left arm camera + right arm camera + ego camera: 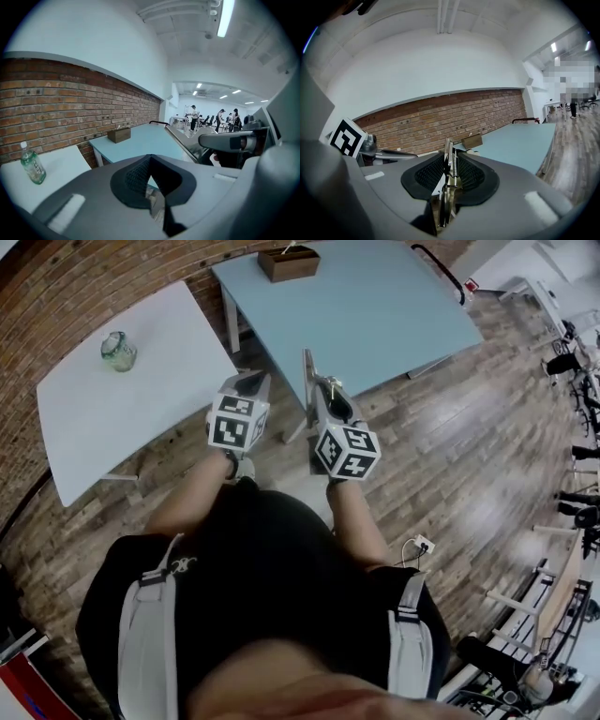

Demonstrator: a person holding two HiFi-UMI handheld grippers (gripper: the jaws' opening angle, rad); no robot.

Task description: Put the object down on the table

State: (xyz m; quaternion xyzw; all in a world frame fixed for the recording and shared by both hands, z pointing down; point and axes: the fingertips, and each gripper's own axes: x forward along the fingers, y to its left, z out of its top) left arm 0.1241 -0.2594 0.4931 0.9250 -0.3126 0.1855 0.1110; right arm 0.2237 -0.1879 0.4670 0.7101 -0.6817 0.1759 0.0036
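Observation:
My right gripper (325, 395) (450, 161) is shut on a thin metal tool with a spring (449, 185). The tool's long blade (307, 381) sticks out forward over the wooden floor, just short of the pale blue table (375, 315). Beside it on the left, my left gripper (247, 382) (150, 161) has its tips together with nothing between them. Both grippers are held in the air in front of the person, between the two tables. The right gripper also shows at the right of the left gripper view.
A white table (122, 418) at the left carries a clear bottle (119, 351) (33, 164). A wooden box (289, 262) (118, 135) (472, 140) sits at the blue table's far end by the brick wall. Several people (193, 117) stand far off, and desks and chairs line the right.

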